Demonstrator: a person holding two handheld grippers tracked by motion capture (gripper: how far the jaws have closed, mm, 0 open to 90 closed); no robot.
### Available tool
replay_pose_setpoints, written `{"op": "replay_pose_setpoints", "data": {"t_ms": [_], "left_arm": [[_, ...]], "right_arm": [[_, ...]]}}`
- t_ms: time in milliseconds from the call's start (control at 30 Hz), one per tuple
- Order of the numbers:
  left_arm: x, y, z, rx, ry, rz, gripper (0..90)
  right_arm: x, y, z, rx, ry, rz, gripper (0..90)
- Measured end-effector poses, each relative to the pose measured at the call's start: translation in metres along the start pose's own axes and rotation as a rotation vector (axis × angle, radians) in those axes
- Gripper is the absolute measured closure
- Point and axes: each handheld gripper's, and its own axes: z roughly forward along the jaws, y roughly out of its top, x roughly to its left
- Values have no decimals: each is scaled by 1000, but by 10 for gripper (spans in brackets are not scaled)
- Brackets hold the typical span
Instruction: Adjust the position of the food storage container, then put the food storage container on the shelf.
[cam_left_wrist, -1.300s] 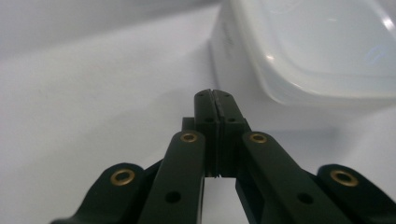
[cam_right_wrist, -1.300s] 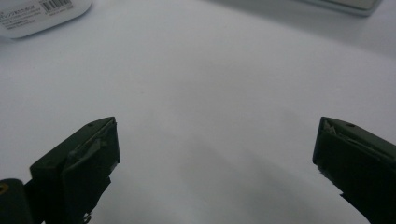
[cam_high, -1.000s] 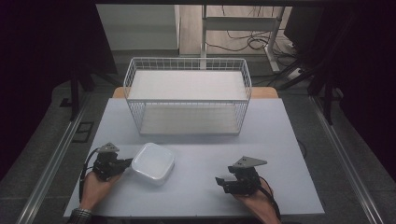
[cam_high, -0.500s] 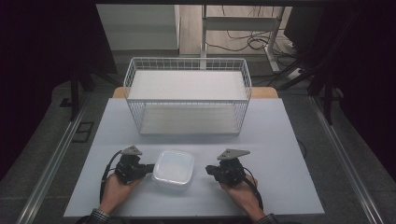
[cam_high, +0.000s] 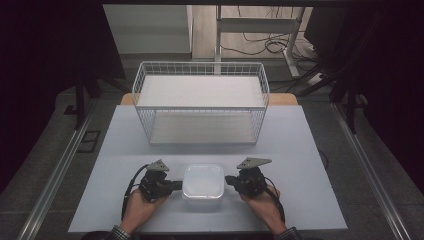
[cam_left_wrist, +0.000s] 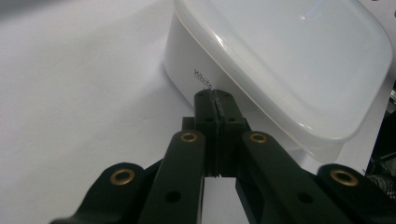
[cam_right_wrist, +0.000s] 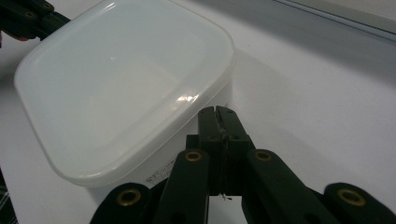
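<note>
Grippers flank a lidded white plastic container (cam_high: 202, 181) near the front edge of the white table (cam_high: 310, 150), ahead of a wire basket (cam_high: 200, 102). The left gripper (cam_left_wrist: 215, 95) presses its closed jaws against the container's wall; the right gripper (cam_right_wrist: 218, 112), jaws also together, sits at the opposite side, seemingly just touching beneath the lid rim. Squeezing evenly from both sides, tips level under the rim, should keep the box from twisting or slipping
</note>
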Motion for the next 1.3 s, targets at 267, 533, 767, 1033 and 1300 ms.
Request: {"op": "replay_pose_setpoints", "data": {"t_ms": [267, 533, 767, 1033, 1300], "left_arm": [[-1, -1, -1, -5, 26, 21, 832], [0, -9, -16, -48, 93, 86, 512], [-2, -17, -23, -74, 97, 104, 274], [5, -23, -18, -55, 95, 120, 59], [9, -25, -18, -92, 85, 148, 25]], "right_arm": [[0, -1, -1, -2, -36, -31, 882], [-7, -7, -19, -62, -77, -41, 673], [-8, -12, -29, -84, -79, -56, 407], [-13, -21, -23, -59, -115, -68, 50], [-16, -24, -20, -51, -129, -93, 12]]}}
